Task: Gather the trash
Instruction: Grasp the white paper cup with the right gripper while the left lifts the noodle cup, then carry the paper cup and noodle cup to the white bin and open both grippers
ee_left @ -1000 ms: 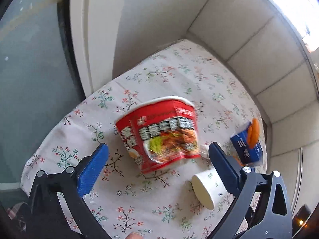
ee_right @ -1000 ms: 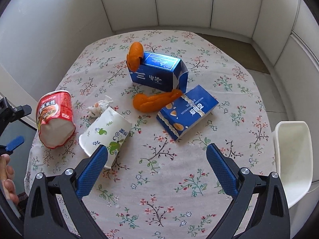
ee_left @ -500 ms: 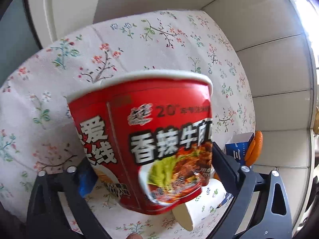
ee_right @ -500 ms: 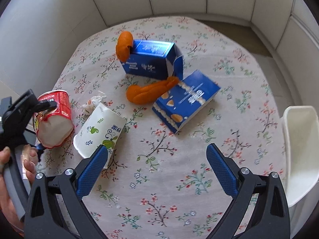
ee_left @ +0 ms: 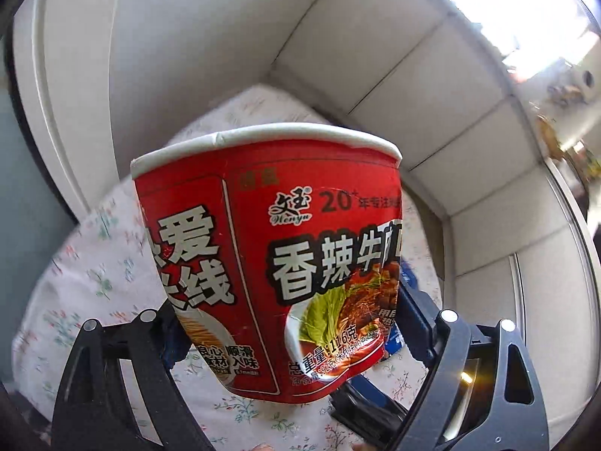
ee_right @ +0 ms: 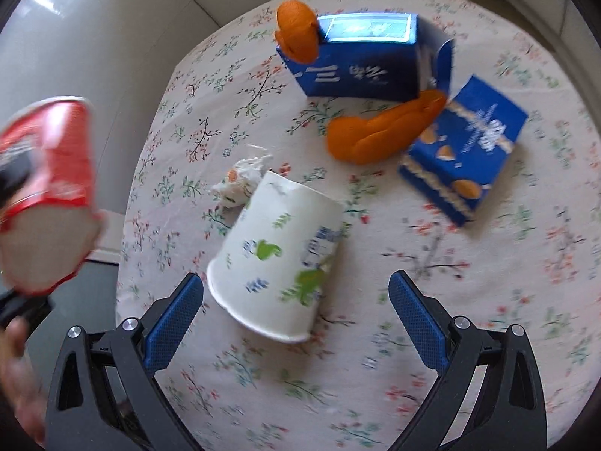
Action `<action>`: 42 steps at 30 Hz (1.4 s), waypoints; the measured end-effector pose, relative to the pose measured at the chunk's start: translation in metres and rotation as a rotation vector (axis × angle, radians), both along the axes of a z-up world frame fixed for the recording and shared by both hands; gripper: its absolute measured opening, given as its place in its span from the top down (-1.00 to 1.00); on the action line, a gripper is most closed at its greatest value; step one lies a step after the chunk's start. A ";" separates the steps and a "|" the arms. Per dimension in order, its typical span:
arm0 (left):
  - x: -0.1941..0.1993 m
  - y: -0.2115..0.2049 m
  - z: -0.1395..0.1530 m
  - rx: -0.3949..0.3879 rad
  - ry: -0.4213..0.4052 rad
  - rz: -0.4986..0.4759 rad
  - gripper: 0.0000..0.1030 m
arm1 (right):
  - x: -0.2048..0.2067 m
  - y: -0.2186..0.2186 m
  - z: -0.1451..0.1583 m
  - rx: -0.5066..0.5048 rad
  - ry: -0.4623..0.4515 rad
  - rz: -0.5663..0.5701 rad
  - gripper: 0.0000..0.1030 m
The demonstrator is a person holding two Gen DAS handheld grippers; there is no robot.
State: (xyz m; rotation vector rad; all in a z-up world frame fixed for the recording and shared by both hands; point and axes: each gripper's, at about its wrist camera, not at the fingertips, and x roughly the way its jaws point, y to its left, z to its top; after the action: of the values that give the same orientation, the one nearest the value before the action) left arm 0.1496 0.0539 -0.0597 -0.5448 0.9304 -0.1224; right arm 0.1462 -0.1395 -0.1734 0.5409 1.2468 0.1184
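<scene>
left gripper jaws closing, clamped on red noodle cup, off worktop; right gripper jaws apart over paper cup

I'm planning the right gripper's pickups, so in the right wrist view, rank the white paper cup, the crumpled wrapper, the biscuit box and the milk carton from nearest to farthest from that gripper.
1. White paper cup: on its side, just ahead of the right gripper.
2. Crumpled wrapper: behind the cup, to the left.
3. Biscuit box: farther, to the right.
4. Milk carton: farthest, at the back.
</scene>
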 end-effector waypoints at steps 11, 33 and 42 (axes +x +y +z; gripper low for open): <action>-0.010 -0.004 0.009 0.046 -0.043 -0.004 -0.65 | 0.015 0.022 -0.014 -0.008 -0.009 0.003 -0.21; -0.007 -0.003 0.014 0.033 -0.036 -0.011 -0.65 | -0.010 -0.020 0.046 -0.001 -0.187 -0.034 -0.04; -0.007 -0.015 0.014 0.042 -0.047 -0.061 -0.65 | -0.035 -0.079 0.088 -0.059 -0.307 -0.133 -0.04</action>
State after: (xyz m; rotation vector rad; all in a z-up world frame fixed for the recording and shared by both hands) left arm 0.1430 0.0386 -0.0457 -0.4729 0.9019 -0.1692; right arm 0.1115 -0.2185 -0.0855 0.5311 0.9103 0.0505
